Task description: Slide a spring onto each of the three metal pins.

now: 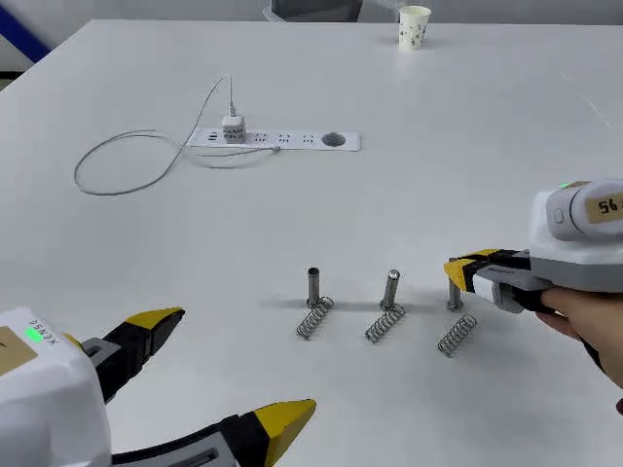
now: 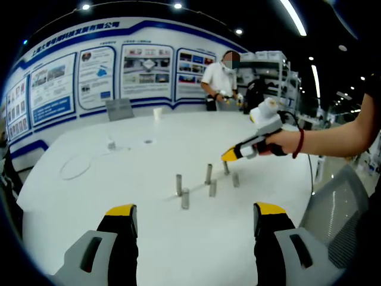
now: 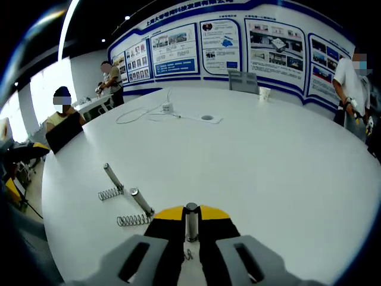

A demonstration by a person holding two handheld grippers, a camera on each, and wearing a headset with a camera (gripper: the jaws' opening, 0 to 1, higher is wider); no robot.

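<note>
At the lower left, the left tongs (image 1: 222, 368) hang over the white surface (image 1: 467, 146). Their yellow-tipped jaws are spread wide apart and hold nothing. Farther back, a white cable (image 1: 78, 175) loops across to a power strip (image 1: 292, 140).

Near the middle, three metal pins stand upright in a row: the left pin (image 1: 313, 285), the middle pin (image 1: 390, 289) and the right pin (image 1: 454, 298). One spring lies flat on the surface just in front of each pin (all three are off their pins). The left spring (image 1: 314, 318) and the middle spring (image 1: 385, 323) each lie against the foot of their pin, and the right spring (image 1: 457, 334) lies just beside its own. A paper cup (image 1: 415, 27) stands at the far edge.

From the right, a hand (image 1: 584, 316) brings in the right tongs (image 1: 458, 274). Their jaws are closed on the upper part of the right pin. In the right gripper view the pin stands between the yellow tips.
</note>
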